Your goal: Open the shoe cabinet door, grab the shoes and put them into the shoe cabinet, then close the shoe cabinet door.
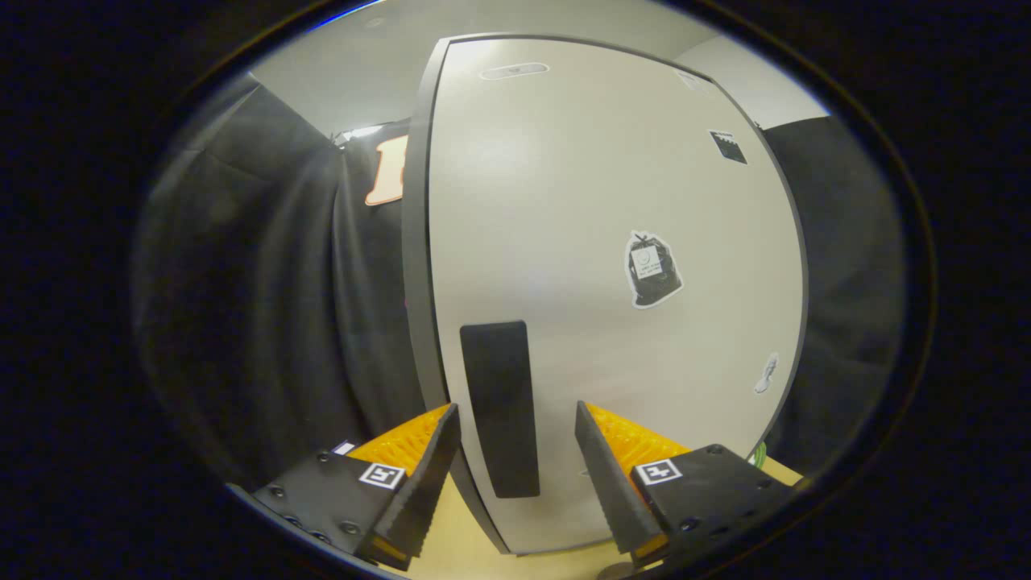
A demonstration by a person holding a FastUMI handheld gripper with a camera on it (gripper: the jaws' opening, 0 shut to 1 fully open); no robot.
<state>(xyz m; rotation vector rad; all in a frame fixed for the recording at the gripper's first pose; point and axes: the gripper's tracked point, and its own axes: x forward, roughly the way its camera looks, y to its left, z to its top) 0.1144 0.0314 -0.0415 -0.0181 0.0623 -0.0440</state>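
**Lining up on the door handle**

You are holding the gripper (517, 463) with its fingers spread and gripping nothing. The dark handle (499, 407) is sitting between and just ahead of them, on the closed cabinet door (596, 242). You are likely starting the opening step; next, push forward, pinch the handle, then pull.

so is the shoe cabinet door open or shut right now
Shut, as far as the gripper view shows: the shoe cabinet door faces the camera flat, no interior visible. The open gripper straddles its dark handle, fingers apart, not pressing it.
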